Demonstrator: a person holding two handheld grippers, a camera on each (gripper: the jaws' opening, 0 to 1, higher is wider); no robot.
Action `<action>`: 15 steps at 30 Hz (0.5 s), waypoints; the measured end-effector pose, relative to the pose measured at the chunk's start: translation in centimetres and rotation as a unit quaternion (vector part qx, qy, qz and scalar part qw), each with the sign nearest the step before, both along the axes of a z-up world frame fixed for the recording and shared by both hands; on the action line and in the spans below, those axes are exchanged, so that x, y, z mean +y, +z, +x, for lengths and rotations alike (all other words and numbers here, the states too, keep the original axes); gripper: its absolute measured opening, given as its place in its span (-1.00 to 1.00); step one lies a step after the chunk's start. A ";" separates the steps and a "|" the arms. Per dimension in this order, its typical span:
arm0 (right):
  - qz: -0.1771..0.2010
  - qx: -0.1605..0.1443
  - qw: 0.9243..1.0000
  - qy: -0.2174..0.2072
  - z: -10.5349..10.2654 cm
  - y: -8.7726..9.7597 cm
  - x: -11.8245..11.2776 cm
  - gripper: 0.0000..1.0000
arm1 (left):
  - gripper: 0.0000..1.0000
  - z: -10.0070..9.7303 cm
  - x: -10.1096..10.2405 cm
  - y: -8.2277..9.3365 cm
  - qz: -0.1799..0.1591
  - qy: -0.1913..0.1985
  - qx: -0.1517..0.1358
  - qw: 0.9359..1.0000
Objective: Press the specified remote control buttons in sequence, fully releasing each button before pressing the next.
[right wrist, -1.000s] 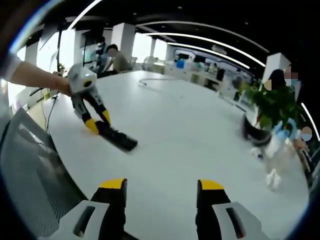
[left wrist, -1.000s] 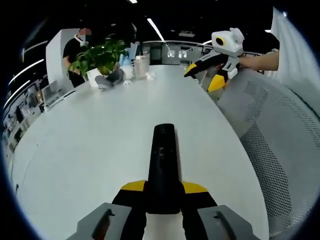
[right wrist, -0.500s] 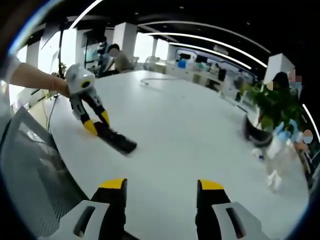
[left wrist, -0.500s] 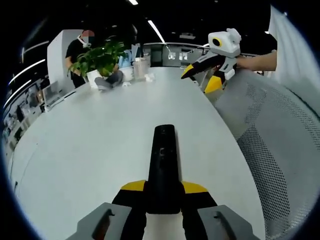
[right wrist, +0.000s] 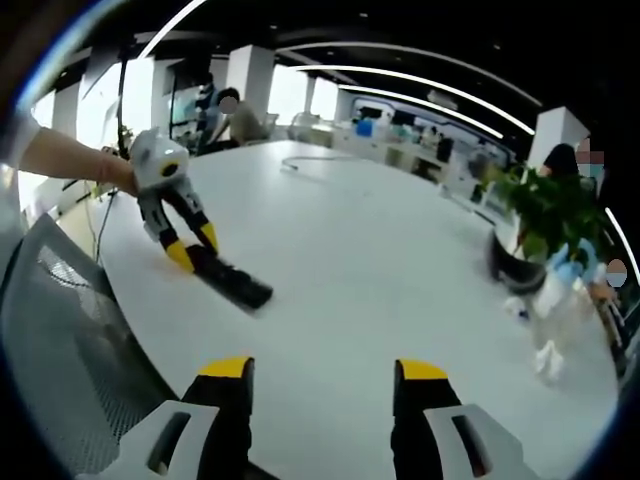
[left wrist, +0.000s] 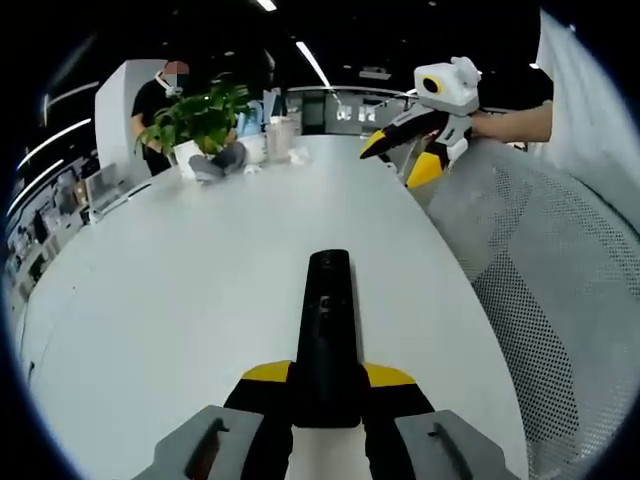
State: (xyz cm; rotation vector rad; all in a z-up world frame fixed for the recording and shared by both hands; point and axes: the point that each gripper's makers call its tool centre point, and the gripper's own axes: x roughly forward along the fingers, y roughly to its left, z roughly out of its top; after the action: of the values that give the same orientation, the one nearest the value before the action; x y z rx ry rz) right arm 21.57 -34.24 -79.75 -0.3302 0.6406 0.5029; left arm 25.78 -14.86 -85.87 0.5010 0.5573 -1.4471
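The long, slim black plastic remote control [left wrist: 327, 330] is a flat bar with a rounded far end and a faint row of small buttons down its middle, too dark and small to tell apart. It lies lengthwise out ahead of the left gripper [left wrist: 326, 385], whose yellow-tipped black jaws are clamped on its near end, one on each side; the far end points away over the broad white oval table [left wrist: 180, 290]. In the right gripper view the same remote [right wrist: 232, 284] slants down toward the table from the left gripper [right wrist: 186, 248], and whether its tip touches the surface cannot be told. The right gripper [right wrist: 324, 385] has its jaws spread wide with bare table between them, holding nothing; seen from the left gripper view it [left wrist: 405, 157] hangs in the air well beyond the remote and to the right, with a bare forearm [left wrist: 515, 122] behind it. The near end of the remote is hidden between the left jaws. A grey mesh chair back [left wrist: 560, 300] stands to the right of the left gripper, cut off at the edge. A green leafy potted plant [left wrist: 197, 118] sits at the far end of the table, with small pale items beside it too blurred to name.
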 end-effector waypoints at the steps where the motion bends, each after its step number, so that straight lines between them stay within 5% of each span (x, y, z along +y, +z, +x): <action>1: 0.000 0.000 1.000 0.000 0.0 0.0 0.0 0.08 | -0.50 -0.1 0.0 0.0 0.000 0.000 0.000 1.000; 15: -0.003 0.001 1.000 0.006 -0.1 0.0 0.2 0.08 | -0.50 -0.6 -0.1 0.0 0.003 0.004 -0.001 1.000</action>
State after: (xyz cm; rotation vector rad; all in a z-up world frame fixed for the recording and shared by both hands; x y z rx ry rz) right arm 21.46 -34.06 -79.79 -0.3383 0.6424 0.5124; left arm 25.15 -15.00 -85.91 0.5046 0.5626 -1.4380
